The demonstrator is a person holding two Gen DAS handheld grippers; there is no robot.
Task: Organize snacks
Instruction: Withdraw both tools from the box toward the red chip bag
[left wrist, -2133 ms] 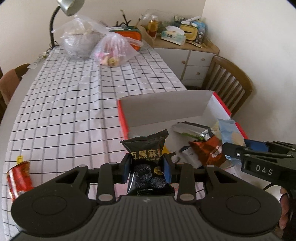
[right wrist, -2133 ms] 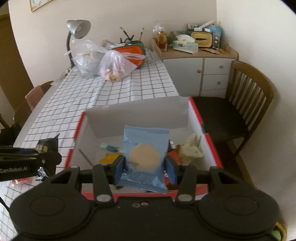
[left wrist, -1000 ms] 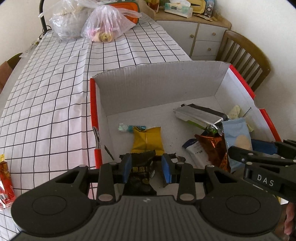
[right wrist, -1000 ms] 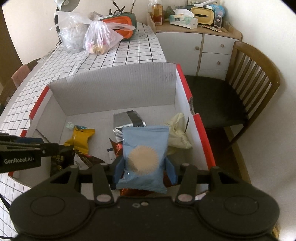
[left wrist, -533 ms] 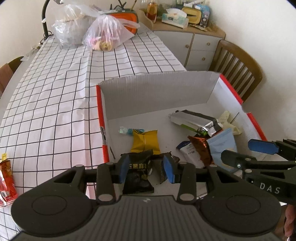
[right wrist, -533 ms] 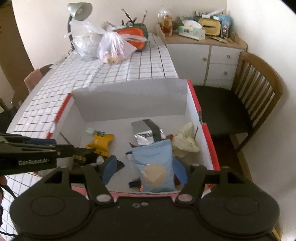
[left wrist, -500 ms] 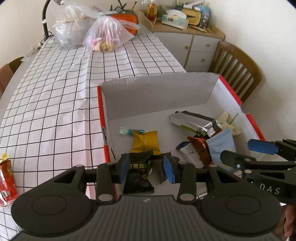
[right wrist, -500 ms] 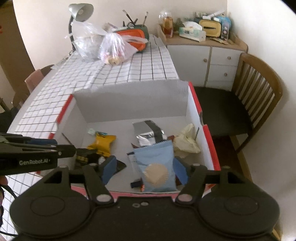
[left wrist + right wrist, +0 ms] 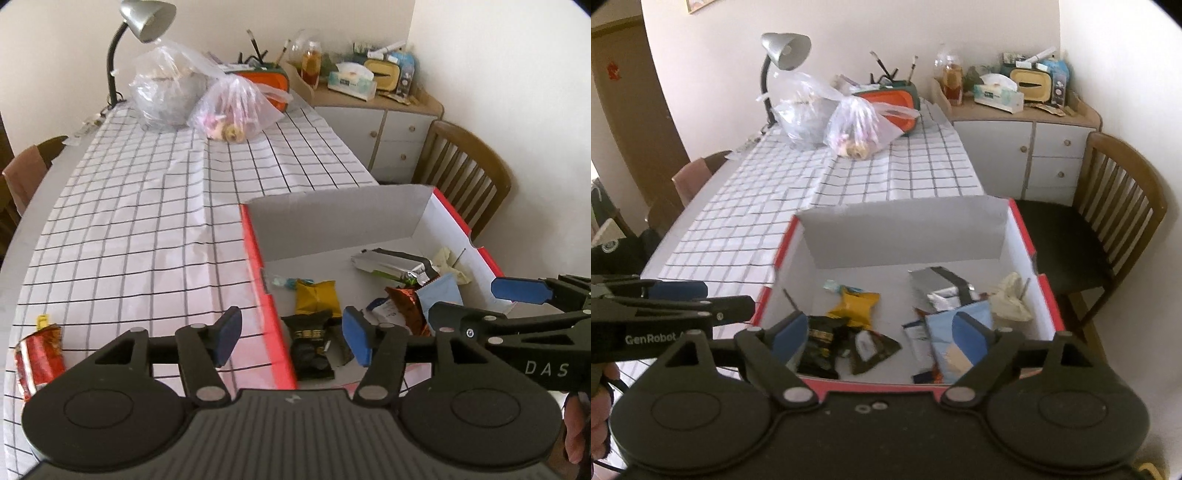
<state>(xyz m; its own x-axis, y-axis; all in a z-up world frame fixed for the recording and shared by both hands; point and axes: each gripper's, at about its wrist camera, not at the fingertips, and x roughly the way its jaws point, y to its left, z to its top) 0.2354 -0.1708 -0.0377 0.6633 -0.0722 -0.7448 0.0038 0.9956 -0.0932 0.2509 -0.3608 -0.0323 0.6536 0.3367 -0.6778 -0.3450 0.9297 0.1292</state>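
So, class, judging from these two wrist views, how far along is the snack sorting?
Done: the black snack packet and blue biscuit packet lie in the red-edged box with other snacks. In hand: nothing; the left tongs and right tongs are both opening and empty. Left: the red snack packet lying on the checked tablecloth, outside the box.

black packet (image 9: 309,345), blue packet (image 9: 955,341) released, tools opening

Snack packets (image 9: 312,345) in box (image 9: 343,214) on table (image 9: 140,221)
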